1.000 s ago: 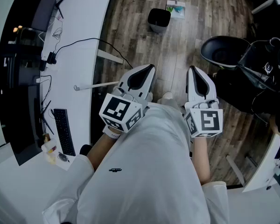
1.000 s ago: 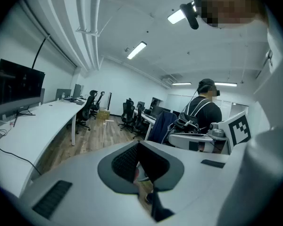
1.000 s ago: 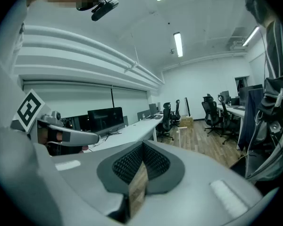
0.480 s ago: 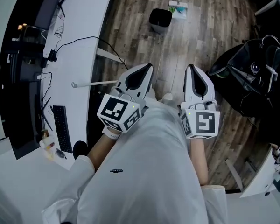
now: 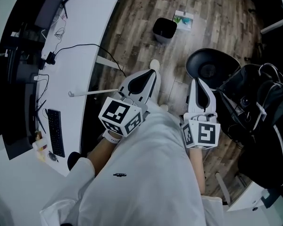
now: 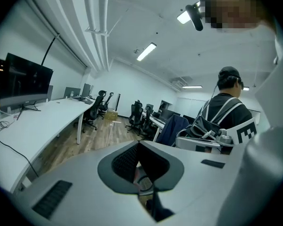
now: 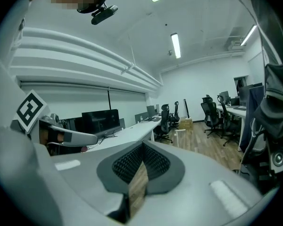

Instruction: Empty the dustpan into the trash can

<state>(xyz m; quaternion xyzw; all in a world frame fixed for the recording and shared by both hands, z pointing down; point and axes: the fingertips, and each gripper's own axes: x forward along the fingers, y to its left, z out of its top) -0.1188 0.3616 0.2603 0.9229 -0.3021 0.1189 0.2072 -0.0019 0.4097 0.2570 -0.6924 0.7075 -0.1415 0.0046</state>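
Observation:
In the head view a small black trash can stands on the wooden floor far ahead. Just right of it lies the pale, green-marked dustpan. My left gripper and right gripper are held side by side in front of the person's white-clad body, well short of both. Both point forward. In the left gripper view the left gripper has its jaws together with nothing between them. The right gripper in its own view is likewise shut and empty. Neither gripper view shows the trash can or dustpan.
A long white curved desk with cables, a keyboard and monitors runs along the left. A black office chair and a pile of black bags crowd the right. Another person with a backpack stands nearby.
The person has walked forward: the trash can and dustpan sit slightly nearer, the black chair has swung into view right of the right gripper. Both grippers stay shut and empty.

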